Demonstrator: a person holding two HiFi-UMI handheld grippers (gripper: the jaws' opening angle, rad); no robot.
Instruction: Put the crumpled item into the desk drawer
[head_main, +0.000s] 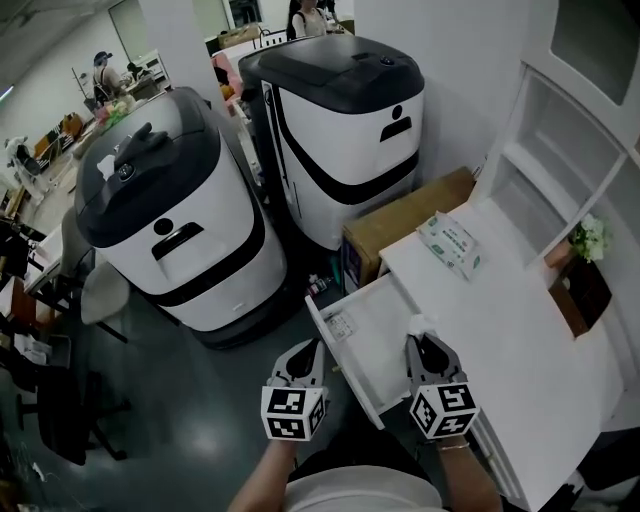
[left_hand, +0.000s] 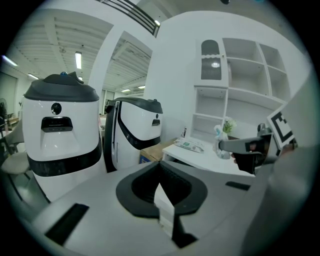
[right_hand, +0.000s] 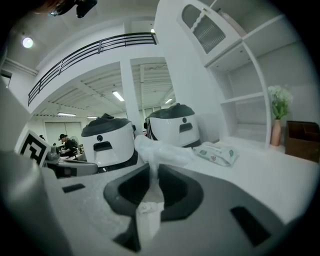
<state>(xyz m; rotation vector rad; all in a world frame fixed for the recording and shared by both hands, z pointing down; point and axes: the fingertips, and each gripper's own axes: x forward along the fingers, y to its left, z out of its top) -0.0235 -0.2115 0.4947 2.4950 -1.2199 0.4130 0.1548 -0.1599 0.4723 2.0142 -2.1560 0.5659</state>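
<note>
Wipes packet (head_main: 449, 243) — cardboard box (head_main: 405, 225) near it — flowers (head_main: 590, 238).

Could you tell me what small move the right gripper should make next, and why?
Probably ease the right gripper a little left and down over the open drawer, then release. Its jaws are shut on the crumpled item, which in the head view hangs at the drawer's right edge beside the desk top rather than over its middle. The left gripper is shut and empty.

Crumpled white wad (right_hand: 162, 152) (thin, plastic-like) pinched in right claw (right_hand: 151, 182), at inner end of white drawer (head_main: 370, 350), which stands pulled open.
</note>
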